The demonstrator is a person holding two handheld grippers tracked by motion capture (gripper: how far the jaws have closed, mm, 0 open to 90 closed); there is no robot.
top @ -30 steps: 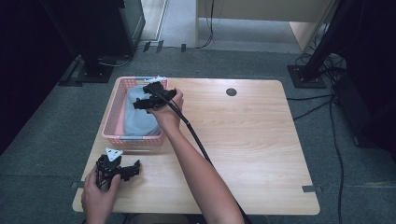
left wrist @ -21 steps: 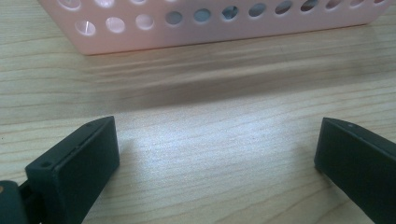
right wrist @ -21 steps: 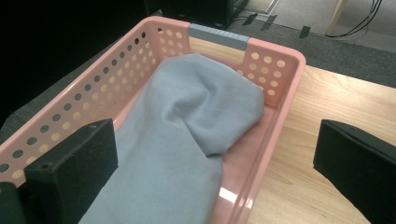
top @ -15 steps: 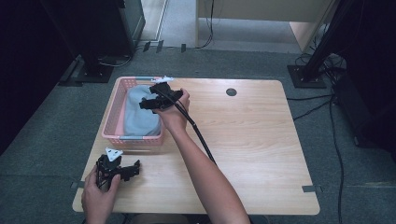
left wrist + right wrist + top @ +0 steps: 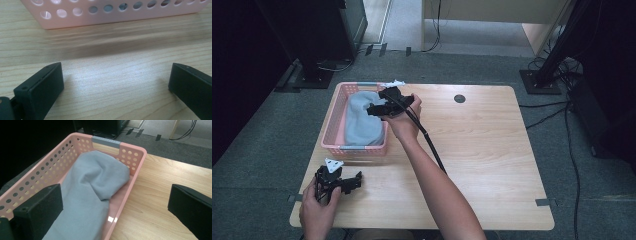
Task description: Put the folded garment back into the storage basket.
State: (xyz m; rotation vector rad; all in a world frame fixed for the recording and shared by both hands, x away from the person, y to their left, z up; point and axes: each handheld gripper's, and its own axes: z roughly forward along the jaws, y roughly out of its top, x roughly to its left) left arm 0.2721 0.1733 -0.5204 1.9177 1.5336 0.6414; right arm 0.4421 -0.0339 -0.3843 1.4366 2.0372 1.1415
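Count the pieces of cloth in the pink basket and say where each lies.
1. A grey-blue folded cloth lies inside the pink perforated plastic basket at the table's left side, covering most of its floor. Another piece could be hidden beneath it; I cannot tell.

The cloth [image 5: 362, 122] lies in the basket [image 5: 332, 120], which sits at ten o'clock on the table [image 5: 492, 150].

My right tongs [image 5: 373, 109] hang over the pink basket [image 5: 333, 116], whose perforated walls fence in the grey cloth [image 5: 362, 120] that takes up most of its floor. Ahead of my left tongs [image 5: 354, 181] the basket's near wall blocks the way. To the right the wooden surface [image 5: 492, 145] lies bare and open.
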